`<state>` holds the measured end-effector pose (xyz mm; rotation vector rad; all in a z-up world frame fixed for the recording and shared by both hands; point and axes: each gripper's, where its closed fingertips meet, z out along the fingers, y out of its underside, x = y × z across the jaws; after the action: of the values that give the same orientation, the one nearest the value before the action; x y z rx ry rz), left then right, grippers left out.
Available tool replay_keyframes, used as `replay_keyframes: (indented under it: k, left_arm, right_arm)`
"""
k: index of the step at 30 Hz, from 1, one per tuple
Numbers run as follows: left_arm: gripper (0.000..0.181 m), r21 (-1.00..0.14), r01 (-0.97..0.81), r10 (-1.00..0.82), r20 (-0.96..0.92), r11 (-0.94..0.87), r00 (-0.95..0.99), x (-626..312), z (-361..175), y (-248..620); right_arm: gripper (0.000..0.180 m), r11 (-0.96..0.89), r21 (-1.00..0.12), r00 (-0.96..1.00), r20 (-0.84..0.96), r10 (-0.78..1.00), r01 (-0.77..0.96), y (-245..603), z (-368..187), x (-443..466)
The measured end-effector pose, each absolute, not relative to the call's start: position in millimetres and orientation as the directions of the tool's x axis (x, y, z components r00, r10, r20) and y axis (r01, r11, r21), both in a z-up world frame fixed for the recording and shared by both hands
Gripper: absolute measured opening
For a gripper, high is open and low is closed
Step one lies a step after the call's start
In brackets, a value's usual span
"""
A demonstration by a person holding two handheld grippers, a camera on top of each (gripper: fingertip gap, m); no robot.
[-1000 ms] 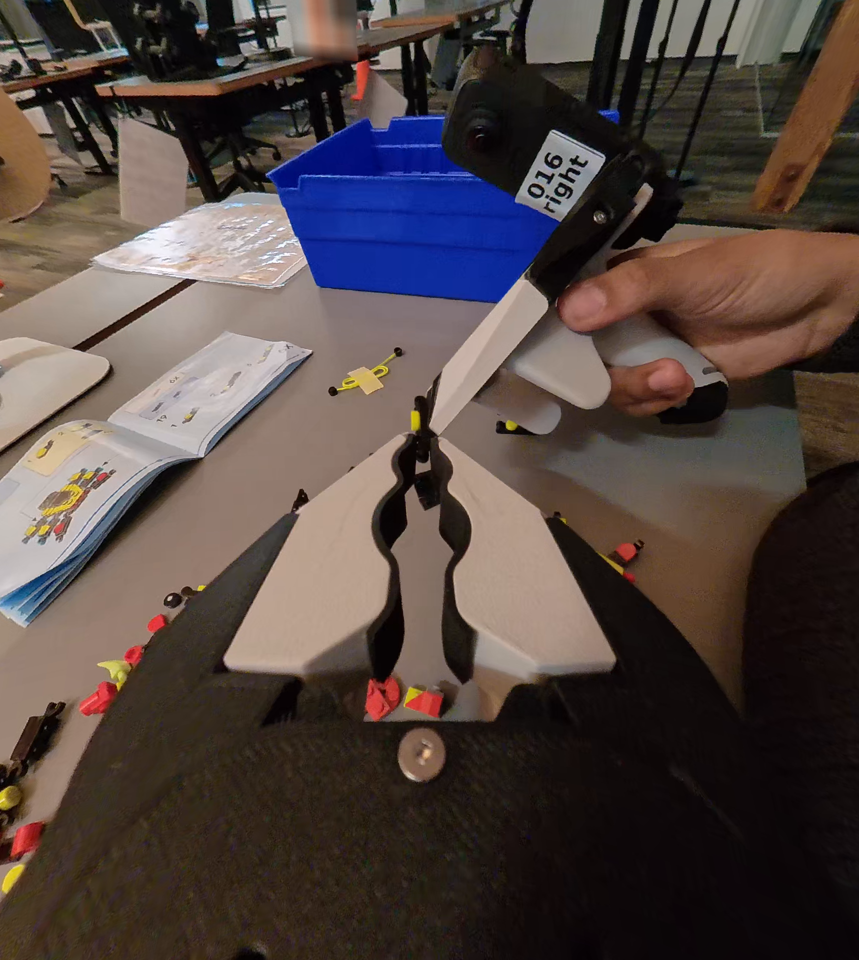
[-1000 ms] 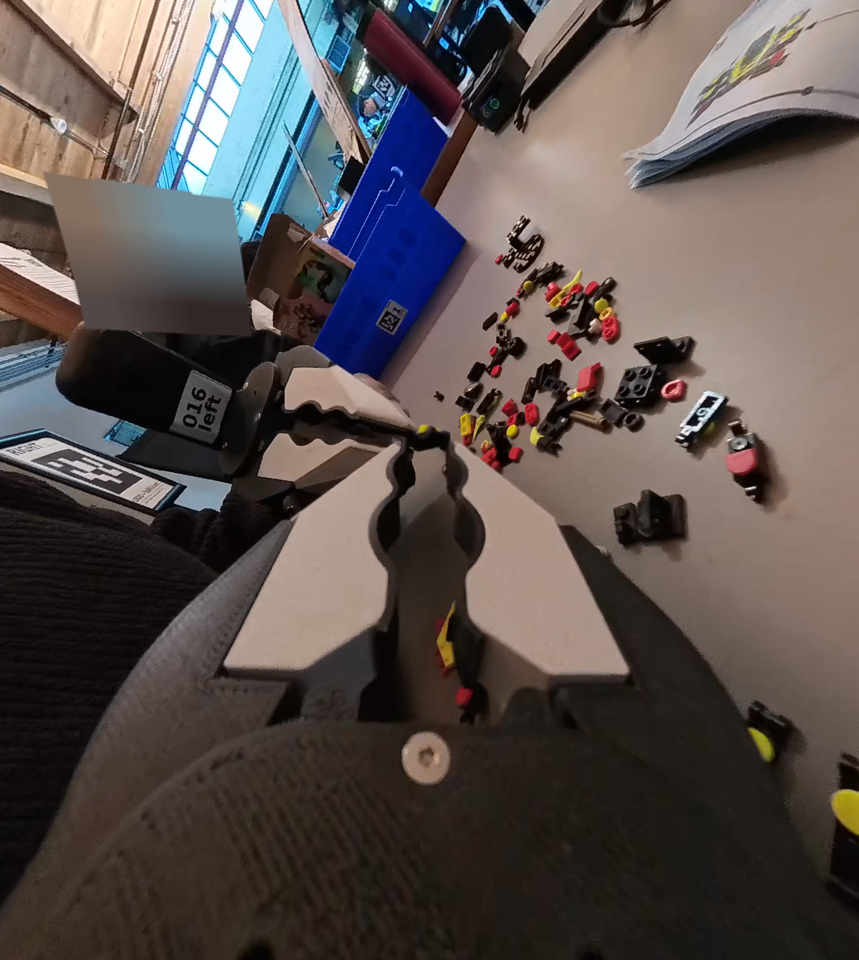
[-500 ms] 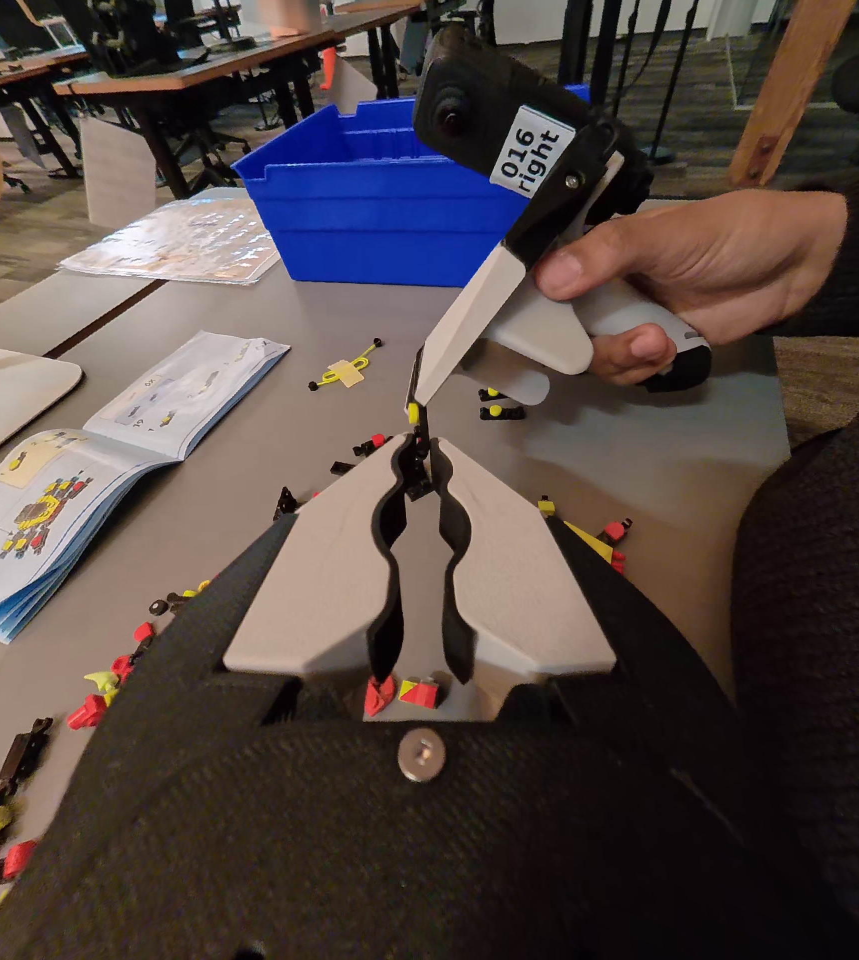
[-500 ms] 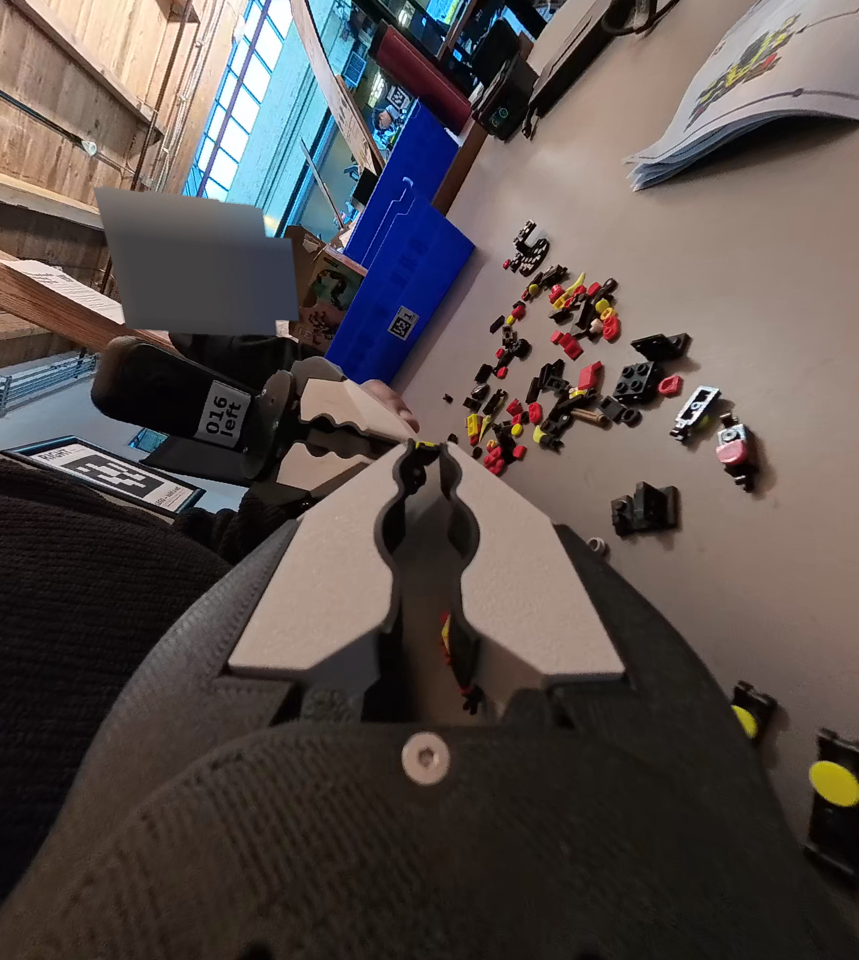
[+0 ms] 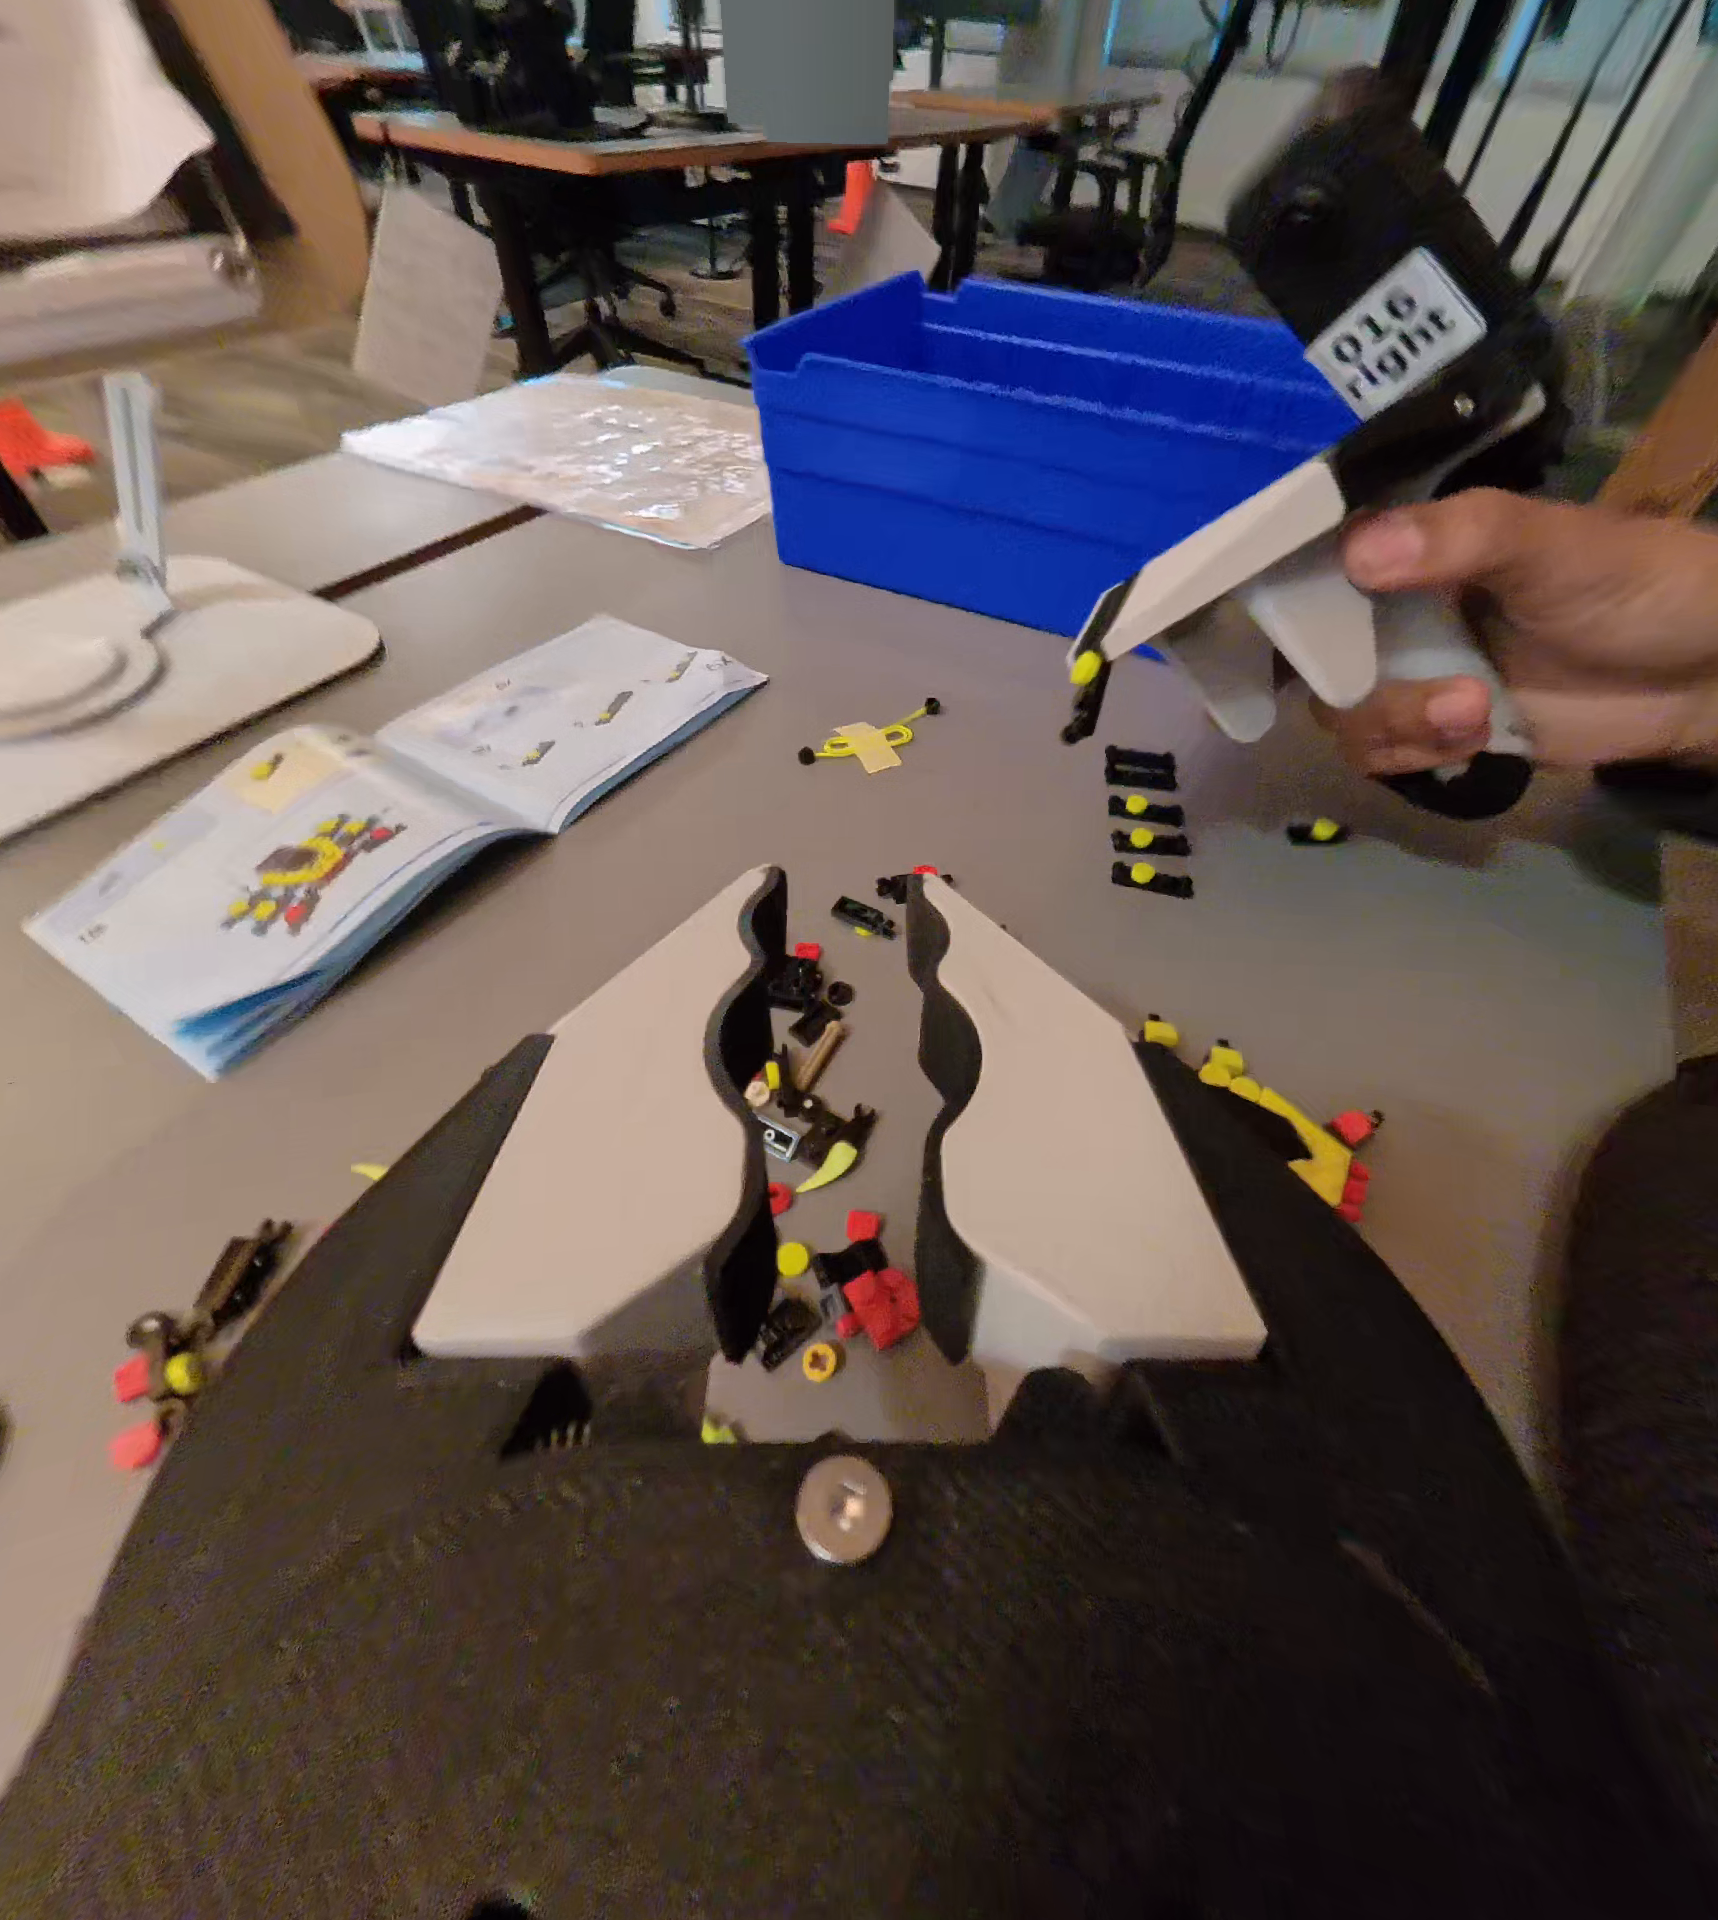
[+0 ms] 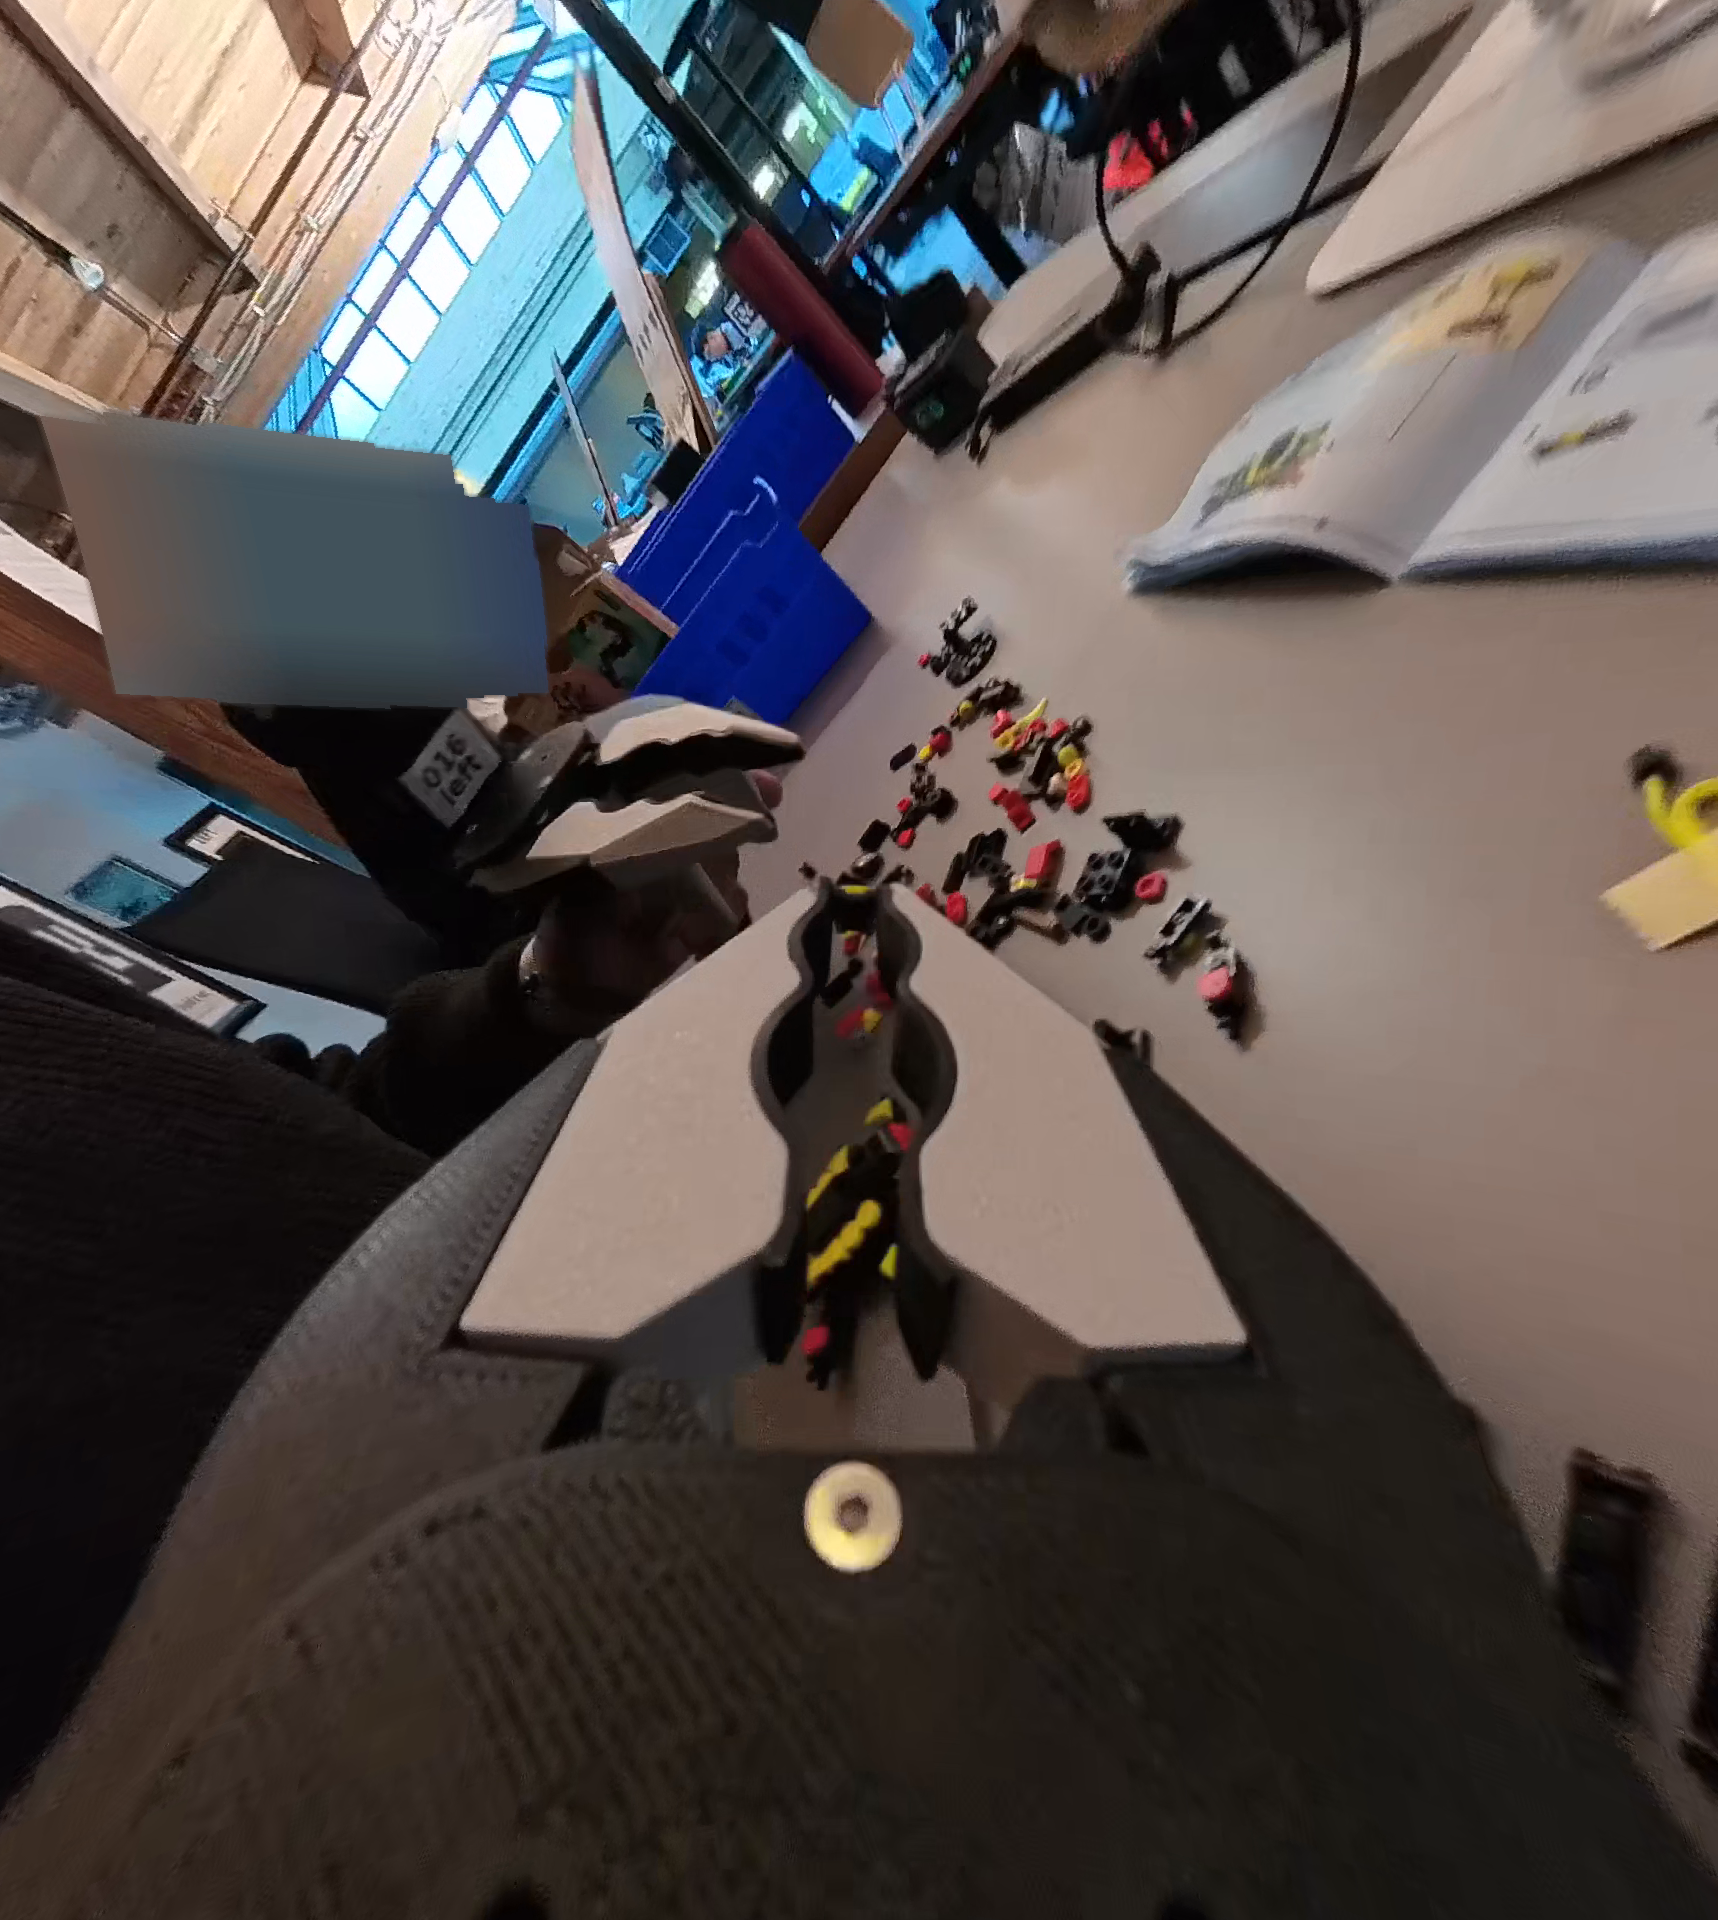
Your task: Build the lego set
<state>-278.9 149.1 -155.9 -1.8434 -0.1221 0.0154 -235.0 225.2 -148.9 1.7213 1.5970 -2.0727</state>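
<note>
Left wrist view, blue bin (image 5: pixel 990 468) interior hidden, left gripper (image 5: pixel 844 894) spread, right gripper (image 5: pixel 1083 675) pinching black-and-yellow piece (image 5: pixel 1081 696).

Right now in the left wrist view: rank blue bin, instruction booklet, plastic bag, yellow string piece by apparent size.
1. Booklet, though it lies nearer the camera, so its lead over the bin is unsure.
2. Blue bin.
3. Plastic bag, farther back, so it may be bigger than it looks.
4. Yellow string piece, clearly smallest.
</note>
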Motion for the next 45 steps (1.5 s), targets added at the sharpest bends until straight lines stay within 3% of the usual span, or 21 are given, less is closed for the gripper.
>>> replay_keyframes:
  k: [1, 5, 8, 10, 12, 16, 24, 38, 45]
  left_arm:
    - [0.022, -0.957, 0.139, 0.086, 0.121, -0.253, 0.989, -281.3, -155.2, 148.1]
    - [0.025, -0.846, 0.507, -0.049, 0.521, -0.166, 0.852, -273.3, -143.8, 153.6]
    - [0.032, -0.543, 0.802, -0.203, 0.839, -0.250, 0.505, -253.6, -143.0, 159.0]
    - [0.035, -0.342, 0.899, -0.313, 0.915, -0.274, 0.253, -244.5, -130.8, 159.9]
    - [0.035, -0.249, 0.917, -0.350, 0.927, -0.311, 0.133, -235.3, -127.7, 162.1]
    - [0.040, -0.287, 0.852, -0.292, 0.942, -0.439, 0.166, -204.6, -139.4, 169.1]
    - [0.027, -0.211, 0.875, -0.363, 0.931, -0.436, 0.044, -201.3, -127.3, 167.2]
    - [0.028, -0.250, 0.800, -0.509, 0.857, -0.546, -0.080, -174.0, -102.7, 154.0]
    - [0.013, -0.281, 0.779, -0.533, 0.842, -0.560, -0.079, -167.0, -97.5, 149.8]
  right_arm:
    - [0.006, -0.472, -0.690, -0.417, -0.715, 0.561, 0.549, 228.3, -144.9, -235.1]
    - [0.006, -0.386, -0.742, -0.572, -0.670, 0.473, 0.549, 207.3, -128.3, -227.3]
    - [0.006, -0.272, -0.837, -0.706, -0.547, 0.449, 0.475, 184.1, -117.2, -215.4]
    - [0.006, -0.177, -0.905, -0.768, -0.423, 0.481, 0.387, 172.8, -113.4, -209.7]
    - [0.006, -0.113, -0.945, -0.795, -0.320, 0.516, 0.308, 167.0, -111.8, -208.0]
    - [0.006, -0.135, -0.949, -0.803, -0.313, 0.508, 0.285, 164.9, -106.2, -207.3]
    - [0.005, -0.175, -0.936, -0.806, -0.352, 0.476, 0.305, 167.2, -103.6, -206.2]
    - [0.006, -0.213, -0.834, -0.819, -0.545, 0.181, 0.508, 144.0, -103.8, -182.4]
    - [0.006, -0.244, -0.792, -0.797, -0.595, 0.101, 0.560, 140.2, -98.1, -177.2]
